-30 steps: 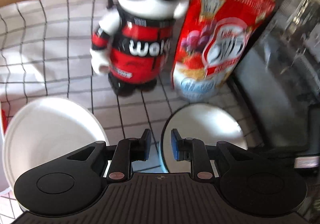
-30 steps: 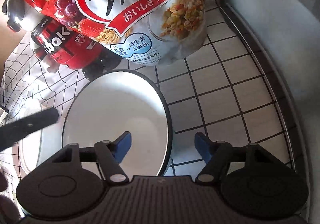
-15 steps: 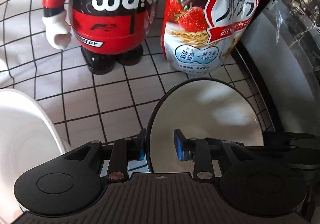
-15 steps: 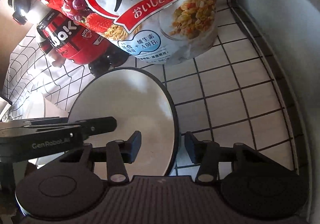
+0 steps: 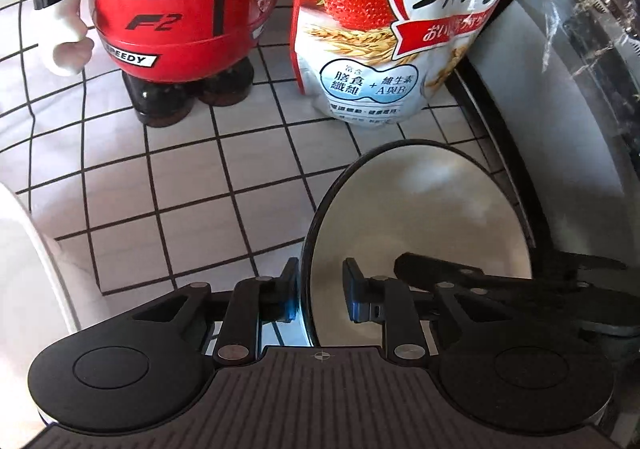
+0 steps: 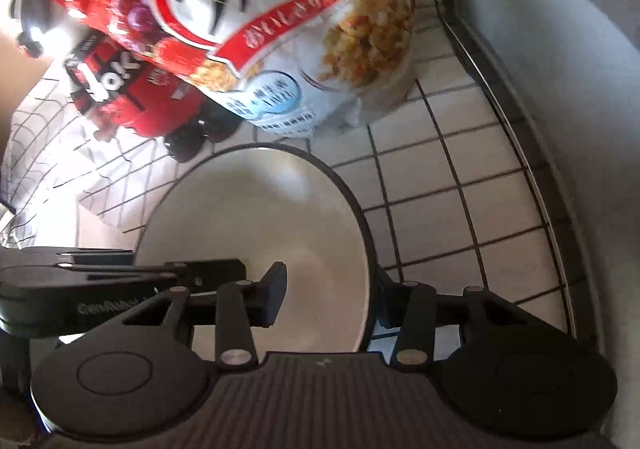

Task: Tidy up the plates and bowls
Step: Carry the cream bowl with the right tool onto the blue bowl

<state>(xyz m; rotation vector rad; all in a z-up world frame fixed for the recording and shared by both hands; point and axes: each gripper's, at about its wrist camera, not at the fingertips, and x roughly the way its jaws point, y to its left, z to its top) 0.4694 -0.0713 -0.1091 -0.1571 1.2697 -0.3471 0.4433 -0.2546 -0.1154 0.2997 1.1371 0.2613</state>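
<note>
A bowl (image 5: pixel 420 217), dark outside and white inside, sits on the checked cloth (image 5: pixel 200 189). My left gripper (image 5: pixel 320 289) straddles its left rim, one finger outside and one inside. The jaws are closing, and a gap still shows between the inner pad and the wall. My right gripper (image 6: pixel 330 289) straddles the right rim of the bowl (image 6: pixel 260 233), inner finger on the white inside, outer finger behind the dark wall, shut on it. The left gripper (image 6: pixel 160 269) also shows in the right wrist view, and the right gripper (image 5: pixel 500 269) in the left wrist view.
A second white dish (image 5: pixel 24 269) lies at the left edge. Behind the bowl stand a red and black toy figure (image 5: pixel 180 9) and a red cereal bag (image 5: pixel 392 29). A grey curved appliance wall (image 5: pixel 560 129) runs close along the right.
My left gripper dropped and moved in from beside the white dish until its fingers straddled the bowl's left rim. The right jaws narrowed onto the right rim. The right wrist view is now blurred.
</note>
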